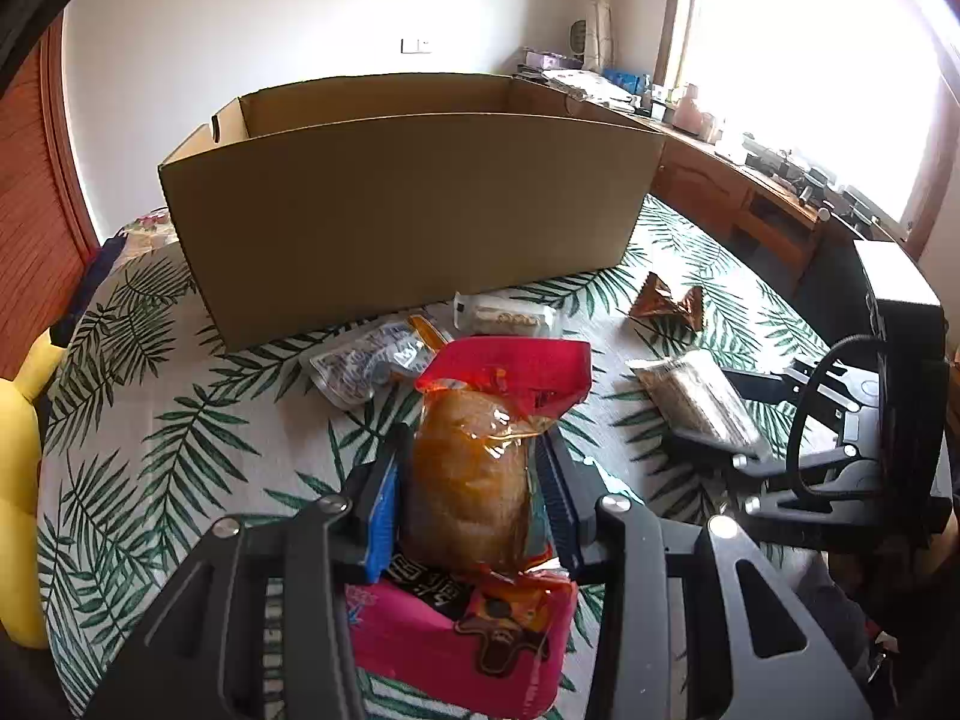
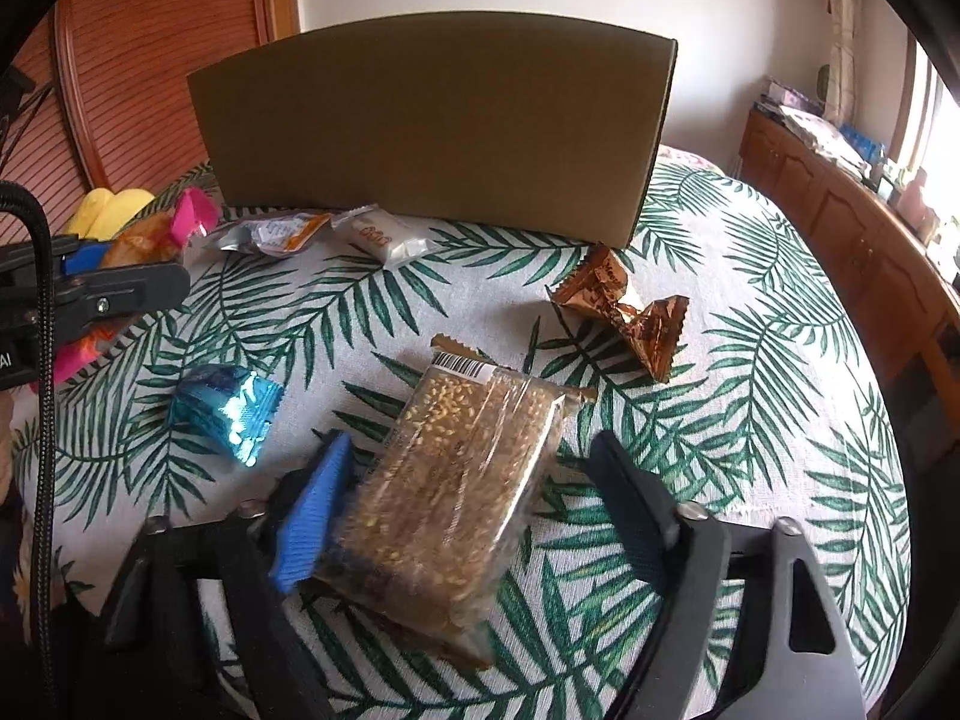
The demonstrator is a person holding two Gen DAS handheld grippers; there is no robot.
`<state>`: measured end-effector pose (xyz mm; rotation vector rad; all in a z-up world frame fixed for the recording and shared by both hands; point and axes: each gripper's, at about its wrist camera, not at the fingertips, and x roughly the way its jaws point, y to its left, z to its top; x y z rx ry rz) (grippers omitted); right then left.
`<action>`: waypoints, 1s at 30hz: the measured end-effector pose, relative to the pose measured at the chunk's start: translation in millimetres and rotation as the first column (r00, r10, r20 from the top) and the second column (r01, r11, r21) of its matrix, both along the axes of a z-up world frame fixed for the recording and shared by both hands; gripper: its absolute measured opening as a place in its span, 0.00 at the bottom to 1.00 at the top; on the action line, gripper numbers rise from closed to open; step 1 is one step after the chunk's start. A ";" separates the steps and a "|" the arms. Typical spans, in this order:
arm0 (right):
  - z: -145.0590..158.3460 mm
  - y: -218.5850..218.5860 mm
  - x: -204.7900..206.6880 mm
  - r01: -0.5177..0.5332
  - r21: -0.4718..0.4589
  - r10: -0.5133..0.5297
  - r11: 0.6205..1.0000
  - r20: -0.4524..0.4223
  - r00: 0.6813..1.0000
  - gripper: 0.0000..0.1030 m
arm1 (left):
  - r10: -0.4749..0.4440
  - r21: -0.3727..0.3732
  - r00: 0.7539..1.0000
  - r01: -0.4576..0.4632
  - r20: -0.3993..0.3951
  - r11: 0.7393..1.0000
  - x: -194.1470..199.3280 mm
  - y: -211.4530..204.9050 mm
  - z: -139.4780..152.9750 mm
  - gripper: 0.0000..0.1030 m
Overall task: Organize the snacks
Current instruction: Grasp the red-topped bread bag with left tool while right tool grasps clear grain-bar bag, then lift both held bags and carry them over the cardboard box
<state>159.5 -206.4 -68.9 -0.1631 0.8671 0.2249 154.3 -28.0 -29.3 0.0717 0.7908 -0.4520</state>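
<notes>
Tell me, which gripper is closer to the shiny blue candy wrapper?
The right gripper. The blue wrapper lies just beside its blue-padded finger. The left gripper hangs farther off, holding the red bread packet.

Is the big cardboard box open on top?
Open. The cardboard box has no lid or flaps over it; the left wrist view shows its inner back wall.

Home bedroom: leaf-print bedspread (image 2: 750, 360), wooden cabinets (image 2: 840, 210).

Left gripper (image 1: 474, 468) clamped; right gripper (image 2: 474, 480) fingers (image 2: 312, 516) apart.
</notes>
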 end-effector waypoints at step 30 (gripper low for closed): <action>38.1 -21.5 -30.8 0.004 0.049 -0.007 0.999 0.077 0.997 0.43 | -0.001 -0.015 0.999 0.002 0.043 1.000 -20.3 -7.1 21.3 0.39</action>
